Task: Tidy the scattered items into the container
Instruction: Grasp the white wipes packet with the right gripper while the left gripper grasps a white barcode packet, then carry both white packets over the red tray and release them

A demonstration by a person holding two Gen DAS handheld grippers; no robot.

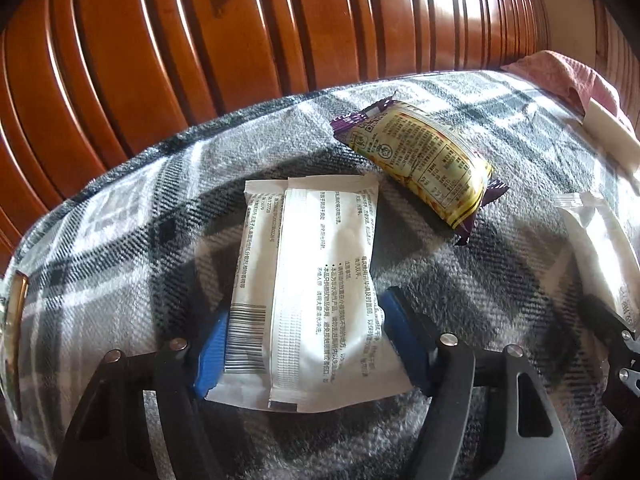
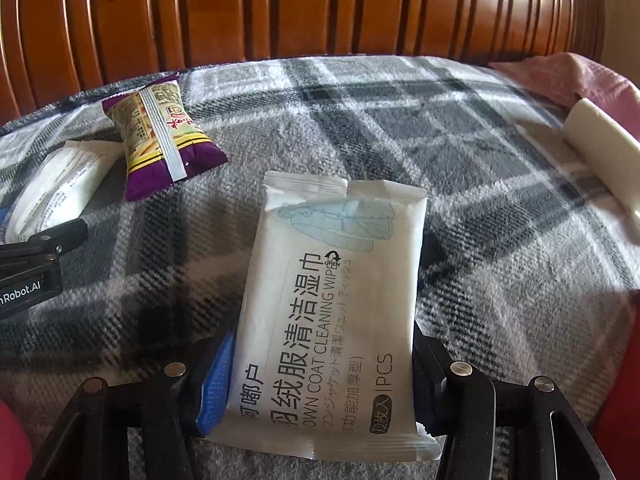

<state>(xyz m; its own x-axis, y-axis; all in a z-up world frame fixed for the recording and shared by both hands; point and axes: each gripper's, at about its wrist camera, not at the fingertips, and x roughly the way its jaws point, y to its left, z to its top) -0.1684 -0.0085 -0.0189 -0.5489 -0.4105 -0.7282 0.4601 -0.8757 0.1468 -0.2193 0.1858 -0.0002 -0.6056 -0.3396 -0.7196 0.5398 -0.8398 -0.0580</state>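
The left gripper [image 1: 308, 344] has its blue-padded jaws closed against the two long edges of a white wipe packet [image 1: 308, 280], which lies back side up with small printed text and a barcode on the plaid blanket [image 1: 132, 240]. Only the left wrist view shows this back face. Beyond the jaws and to their right sits a puffy snack bag [image 1: 424, 160] with purple crimped ends and a yellow label.

The right gripper [image 2: 320, 392] likewise has its jaws pressed to both sides of a second wipe packet [image 2: 332, 300], front side up; the right wrist view alone shows its large lettering, "CLEANING WIPES" and a pale blue drawing. This flat, smooth pouch has a serrated top edge. From here the snack bag [image 2: 160, 140] lies ahead and left of the jaws.

Ahead and far right, a white rounded block [image 2: 600, 152] rests by pink cloth [image 2: 568, 76]. Ribbed glossy wood [image 2: 320, 8] rises behind the fuzzy blanket [image 2: 480, 240].
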